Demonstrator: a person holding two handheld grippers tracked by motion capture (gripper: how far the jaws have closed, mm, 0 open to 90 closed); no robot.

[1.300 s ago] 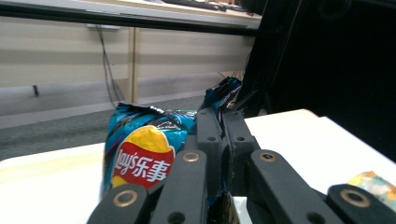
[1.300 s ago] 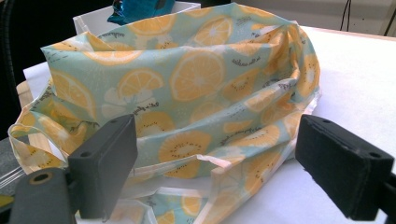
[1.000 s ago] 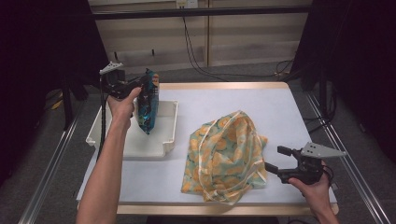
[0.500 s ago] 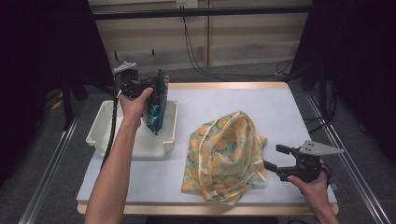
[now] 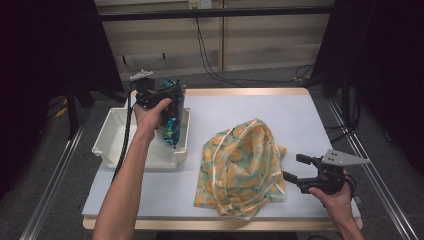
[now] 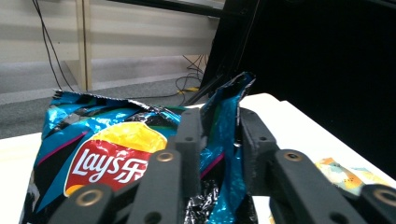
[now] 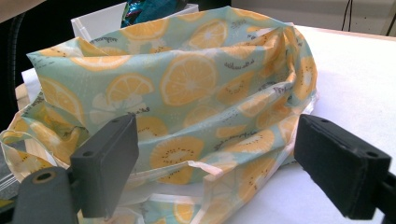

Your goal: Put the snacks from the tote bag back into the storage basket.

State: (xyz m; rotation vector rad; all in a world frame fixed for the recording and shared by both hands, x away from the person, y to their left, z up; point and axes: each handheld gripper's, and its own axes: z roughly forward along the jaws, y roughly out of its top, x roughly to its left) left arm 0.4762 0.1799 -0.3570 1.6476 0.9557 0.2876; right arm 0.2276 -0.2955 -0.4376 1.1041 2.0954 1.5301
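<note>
- Crinkly blue chip bag (image 6: 121, 154) is pinched at its torn top by the left gripper (image 5: 167, 97), above the white plastic tray (image 5: 112, 142).
- It looks light and crackly, so hold its top edge gently.
- Right gripper (image 5: 294, 170), jaws spread wide, waits beside the soft lemon-print cloth bag (image 5: 240, 165) on the table.

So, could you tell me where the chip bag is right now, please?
In the high view, the chip bag hangs at the left, gripped by the left gripper above the white bin's right edge.
</note>
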